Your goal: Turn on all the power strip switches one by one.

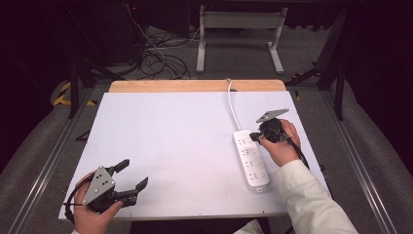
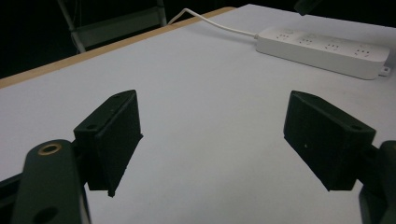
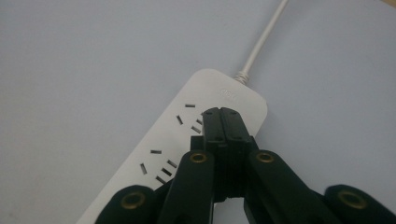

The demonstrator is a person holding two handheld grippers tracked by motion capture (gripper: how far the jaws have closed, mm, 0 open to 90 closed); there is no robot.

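A white power strip (image 1: 251, 158) lies on the right half of the desk (image 1: 165, 146), running near to far, its cord (image 1: 233, 105) trailing off the far edge. The right gripper (image 1: 253, 137) has its jaws pressed fully together with nothing between them, the tips poised over the far end of the strip, by the first socket group. The left gripper (image 1: 132, 174) rests at the near left corner, jaws spread wide and empty. The strip looks like rigid, smooth plastic, fairly light, likely to slide on the desk; grasping across its 2 long sides near the middle seems safest.
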